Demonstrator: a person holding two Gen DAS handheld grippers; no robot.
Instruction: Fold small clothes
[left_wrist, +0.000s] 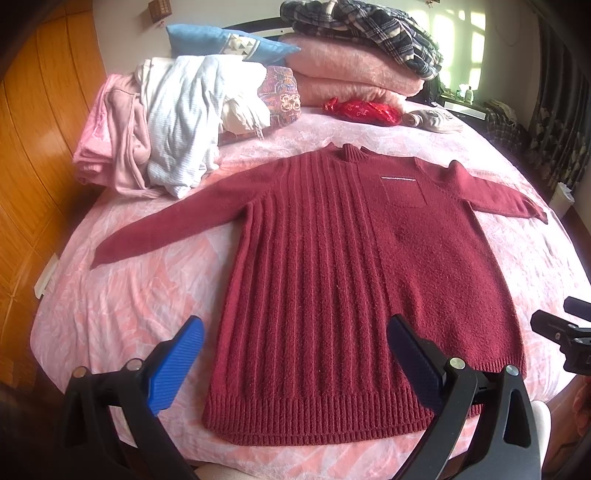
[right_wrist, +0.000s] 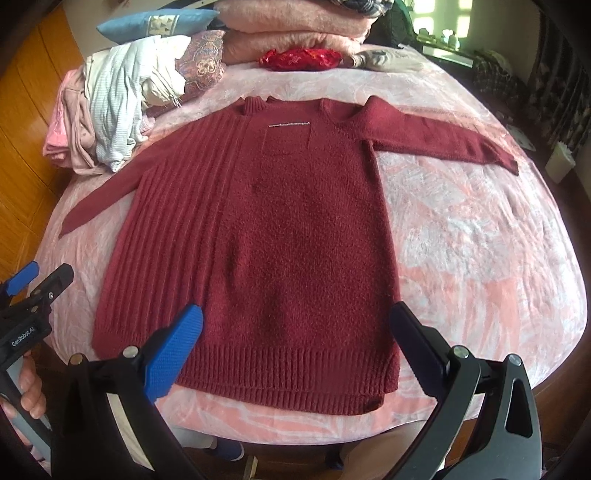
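Note:
A dark red knit sweater (left_wrist: 332, 266) lies flat and face up on the pink bed cover (left_wrist: 122, 302), both sleeves spread out to the sides, hem toward me. It also shows in the right wrist view (right_wrist: 266, 221). My left gripper (left_wrist: 295, 332) is open and empty, hovering above the hem near the sweater's left side. My right gripper (right_wrist: 297, 321) is open and empty, above the hem near the sweater's right side. Part of the right gripper shows at the right edge of the left wrist view (left_wrist: 565, 332), and part of the left gripper at the left edge of the right wrist view (right_wrist: 33, 295).
A heap of pale clothes (left_wrist: 162, 125) lies at the bed's far left. Folded pink blankets (left_wrist: 351, 70), a blue pillow (left_wrist: 229, 42), a plaid garment (left_wrist: 369, 26) and a red pouch (left_wrist: 362, 109) sit at the far end. A wooden wall (left_wrist: 29, 147) stands on the left.

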